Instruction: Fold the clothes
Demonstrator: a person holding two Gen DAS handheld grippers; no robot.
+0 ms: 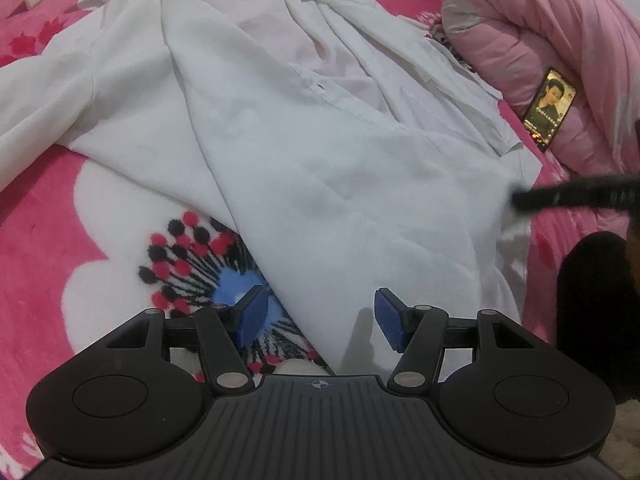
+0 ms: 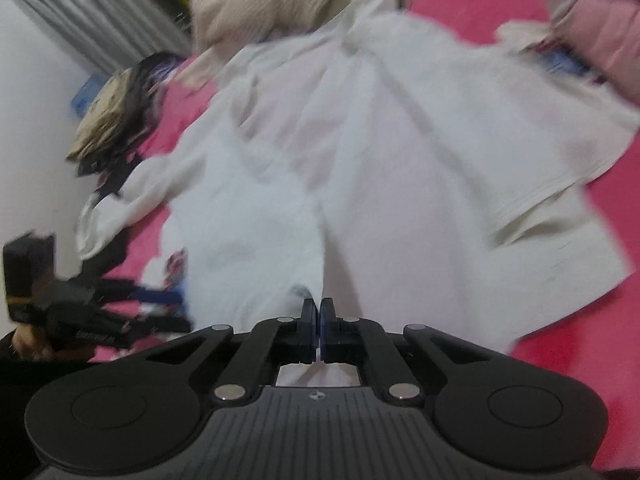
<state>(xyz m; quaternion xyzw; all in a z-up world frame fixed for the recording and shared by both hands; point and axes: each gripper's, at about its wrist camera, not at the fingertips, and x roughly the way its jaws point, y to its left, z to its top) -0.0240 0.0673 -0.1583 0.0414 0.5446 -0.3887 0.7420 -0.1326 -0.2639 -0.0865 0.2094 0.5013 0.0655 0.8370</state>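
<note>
While a thin white long-sleeved shirt [image 1: 304,152] lies spread on a pink fleece blanket with a large white flower print [image 1: 60,240], its long axis runs from the near hem toward the far collar, one sleeve trailing left. The right gripper [image 2: 318,312] is clenched on a fold of the hem; the left gripper [image 1: 320,318] hangs released over the hem's edge. A lit phone [image 1: 550,110] leans on a rolled pink quilt [image 1: 552,28].
</note>
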